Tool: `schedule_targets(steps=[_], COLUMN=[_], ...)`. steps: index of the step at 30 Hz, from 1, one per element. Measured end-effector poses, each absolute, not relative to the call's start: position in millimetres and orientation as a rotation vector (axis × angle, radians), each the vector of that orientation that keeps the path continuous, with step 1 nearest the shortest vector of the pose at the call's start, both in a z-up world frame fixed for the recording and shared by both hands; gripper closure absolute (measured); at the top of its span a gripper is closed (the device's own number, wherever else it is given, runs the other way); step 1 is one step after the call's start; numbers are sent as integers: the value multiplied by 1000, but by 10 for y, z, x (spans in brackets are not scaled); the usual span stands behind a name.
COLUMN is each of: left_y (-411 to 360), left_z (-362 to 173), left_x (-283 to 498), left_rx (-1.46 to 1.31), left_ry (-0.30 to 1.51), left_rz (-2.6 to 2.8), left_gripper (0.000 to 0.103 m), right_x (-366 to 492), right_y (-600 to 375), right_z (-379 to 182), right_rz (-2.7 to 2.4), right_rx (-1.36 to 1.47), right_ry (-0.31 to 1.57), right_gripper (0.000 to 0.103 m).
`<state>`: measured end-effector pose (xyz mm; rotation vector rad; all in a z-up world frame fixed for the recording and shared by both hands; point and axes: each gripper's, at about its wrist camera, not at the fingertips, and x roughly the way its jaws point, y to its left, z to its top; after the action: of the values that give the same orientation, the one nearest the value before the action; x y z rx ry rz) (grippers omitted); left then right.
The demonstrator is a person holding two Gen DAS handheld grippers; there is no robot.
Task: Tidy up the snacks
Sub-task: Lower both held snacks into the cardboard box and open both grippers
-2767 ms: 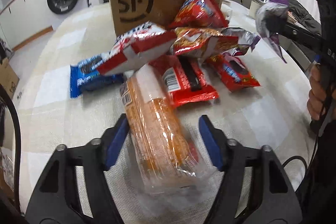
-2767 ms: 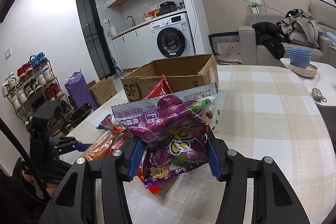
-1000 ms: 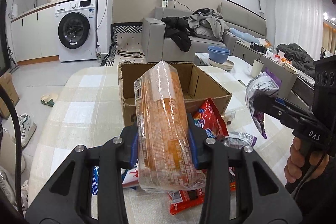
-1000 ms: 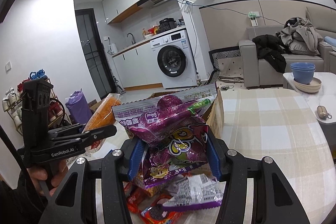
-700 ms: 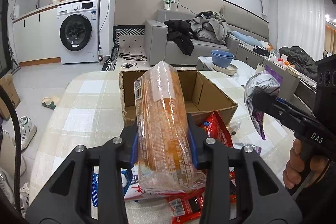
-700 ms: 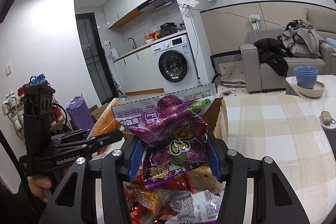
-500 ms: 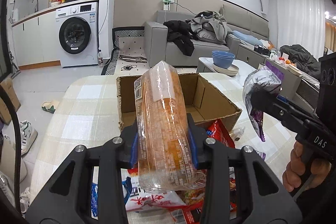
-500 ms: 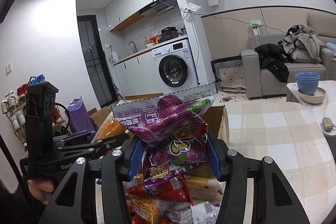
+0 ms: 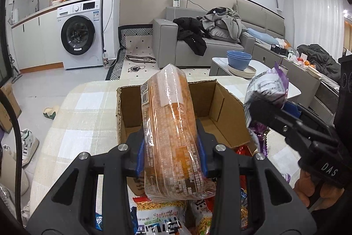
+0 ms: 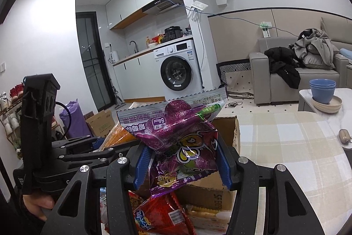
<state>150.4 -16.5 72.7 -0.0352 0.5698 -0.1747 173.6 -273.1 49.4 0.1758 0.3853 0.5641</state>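
The left hand-held gripper [image 9: 170, 154] is clamped on an orange cracker pack [image 9: 171, 136], held above the near edge of the open cardboard box [image 9: 220, 111] on the table [image 9: 83, 116]. Right of it, the right hand-held gripper [image 10: 181, 165] grips a purple candy bag [image 10: 176, 142] over the loose snacks [image 10: 162, 215].

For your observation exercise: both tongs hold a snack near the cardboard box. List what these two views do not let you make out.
- Cardboard box floor: left wrist view, partly hidden by the orange packet; right wrist view, blocked by the purple bag.
- Snack pile: cut off by the bottom edge and covered by the left tongs.
- Purple bag's small print: too small.
- Right tongs: their far pad is hidden in the left wrist view.
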Motion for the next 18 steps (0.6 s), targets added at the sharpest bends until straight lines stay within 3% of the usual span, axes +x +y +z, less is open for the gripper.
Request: schedule_targets(steps=[6,9,10,12,14,18], left_y=[-223,-280,-284,-261,-214,-119], left_z=[691,666,650,634,645,631], left_x=[1750,1830,1856,1871,1839,1762], left_rx=[-38,-15,-11,-13,-12,-24], left_ry=[588,601,609,613,586,601], left_rz=[-177,-161,-161,-152,-141,-153], left_gripper=[69,65,58,32,19,18], right_x=[1852,1884,1873,1844,1803,1786], right_y=[-2667,-2614,-2611,-2639,-2680,-2818], right_z=[447,437,442,454,467,470], right_rz=[557,554,547,542,550,528], right_rx=[162,132,124,125,130,148], right_ry=[414,432,427,422,425,454], right_gripper=[47,34,24,20,14,1])
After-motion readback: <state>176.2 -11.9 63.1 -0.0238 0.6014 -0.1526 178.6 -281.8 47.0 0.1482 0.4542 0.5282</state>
